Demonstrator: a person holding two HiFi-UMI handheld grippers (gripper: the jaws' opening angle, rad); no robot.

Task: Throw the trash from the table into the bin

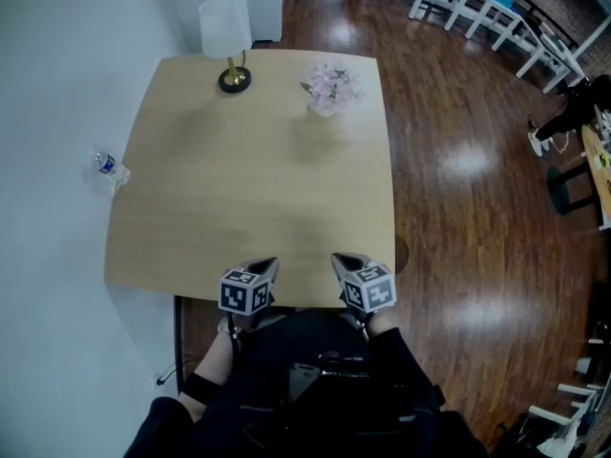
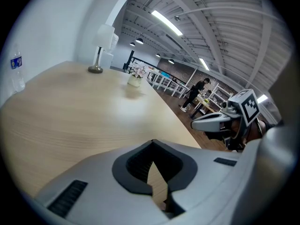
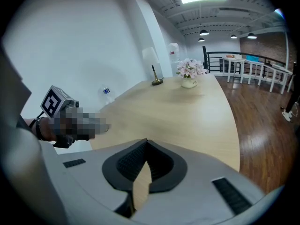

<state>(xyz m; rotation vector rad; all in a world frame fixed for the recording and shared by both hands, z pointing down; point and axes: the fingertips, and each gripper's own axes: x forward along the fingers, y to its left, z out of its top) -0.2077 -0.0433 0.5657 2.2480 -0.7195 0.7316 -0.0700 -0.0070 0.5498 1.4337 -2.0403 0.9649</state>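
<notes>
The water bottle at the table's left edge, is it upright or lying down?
Upright: in the left gripper view the water bottle stands vertical with its base on the table.

One counter (image 1: 191, 218) is carrying one lamp (image 1: 227, 41) and one pot of pink flowers (image 1: 329, 91), while one plastic bottle (image 1: 112, 168) is showing beside it. Two tools are sharing the frame: the left hand-held gripper (image 1: 268, 265) and the right hand-held gripper (image 1: 344, 260). One person (image 2: 197, 92) is standing far behind.
</notes>
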